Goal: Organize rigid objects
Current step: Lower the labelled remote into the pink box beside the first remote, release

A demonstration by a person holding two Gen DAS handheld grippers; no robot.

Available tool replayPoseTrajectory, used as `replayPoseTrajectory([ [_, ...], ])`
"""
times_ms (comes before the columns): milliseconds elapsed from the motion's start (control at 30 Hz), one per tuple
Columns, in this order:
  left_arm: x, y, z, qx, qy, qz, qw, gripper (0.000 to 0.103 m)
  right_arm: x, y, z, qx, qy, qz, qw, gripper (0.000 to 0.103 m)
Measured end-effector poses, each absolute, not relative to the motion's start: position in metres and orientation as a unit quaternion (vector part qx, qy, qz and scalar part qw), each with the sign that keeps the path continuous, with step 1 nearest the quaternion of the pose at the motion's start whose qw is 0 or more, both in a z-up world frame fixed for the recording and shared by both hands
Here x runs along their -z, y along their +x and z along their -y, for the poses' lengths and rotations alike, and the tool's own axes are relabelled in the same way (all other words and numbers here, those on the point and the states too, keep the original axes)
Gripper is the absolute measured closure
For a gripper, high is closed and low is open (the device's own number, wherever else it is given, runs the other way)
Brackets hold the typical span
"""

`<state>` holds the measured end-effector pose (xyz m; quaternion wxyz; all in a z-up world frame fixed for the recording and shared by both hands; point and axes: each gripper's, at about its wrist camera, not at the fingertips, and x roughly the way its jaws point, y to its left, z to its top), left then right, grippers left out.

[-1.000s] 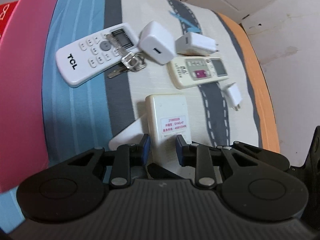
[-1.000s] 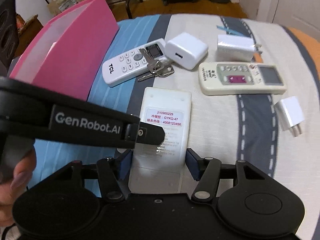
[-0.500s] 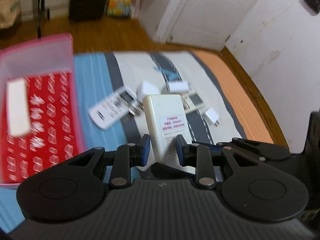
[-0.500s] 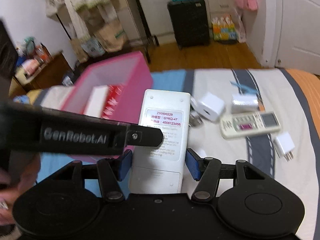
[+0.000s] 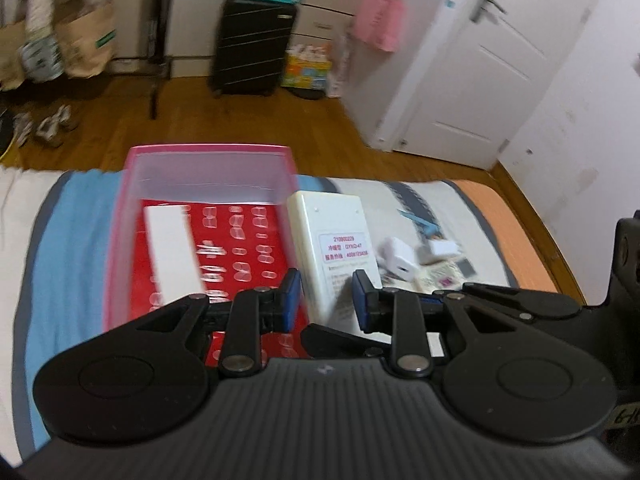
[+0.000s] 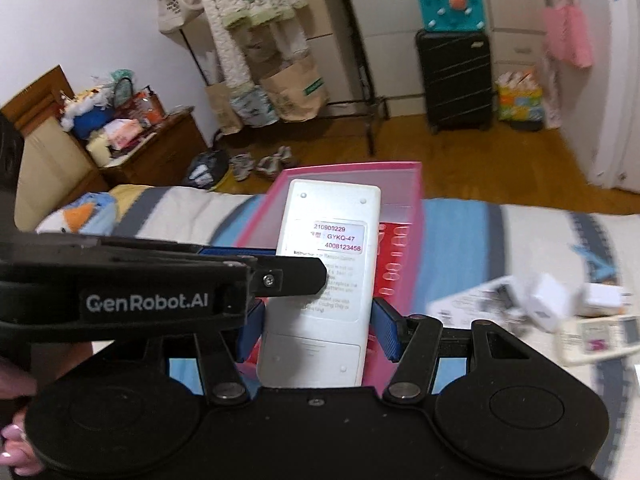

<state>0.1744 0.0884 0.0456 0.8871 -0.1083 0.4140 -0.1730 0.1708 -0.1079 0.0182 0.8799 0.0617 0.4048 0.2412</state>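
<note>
One white remote, turned so that its labelled back was shown, was held off the bed in both grippers at once. In the left wrist view it was clamped between the blue pads of the left gripper, which were closed narrowly on its lower half. In the right wrist view the same remote was seen between the pads of the right gripper, whose jaws were set wider, across the remote's full width, and appeared to be pressed against its long edges.

Just past the remote's far end the pink bin was seen on the striped bedspread. A white box was already laid on the bin's red patterned floor. Whether the remote was fully over the bin's opening or only at its near wall could not be told.

Further to the right a white charger and a second remote were left on the bedspread, blurred.

The step in hand was judged to be the carry to the bin. For the next move, the remote would need to be brought over the rim, lowered beside the white box, and released by both grippers together so that it is not tipped.
</note>
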Motion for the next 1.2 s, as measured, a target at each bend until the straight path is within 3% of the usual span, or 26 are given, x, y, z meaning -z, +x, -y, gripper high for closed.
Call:
replayPoseTrajectory([
  [400,0.016,0.239,-0.136,0.129,-0.075,-0.424,0.893,0.076,0.040,0.239,0.034,-0.246,0.056,-0.437,0.863,0.040],
  [733,0.069,0.288,-0.149,0.140,-0.123,-0.455,0.871,0.077,0.076,0.281,0.024,-0.228,0.030,-0.478,0.848,0.041],
  [933,0.083,0.301,-0.148,0.138,-0.135,-0.462,0.866,0.080,0.079,0.297,0.013,-0.199,-0.025,-0.483,0.852,0.041],
  [1200,0.078,0.297,-0.151,0.132,-0.155,-0.455,0.867,0.082,0.082,0.303,0.016,-0.168,-0.017,-0.499,0.850,0.042],
])
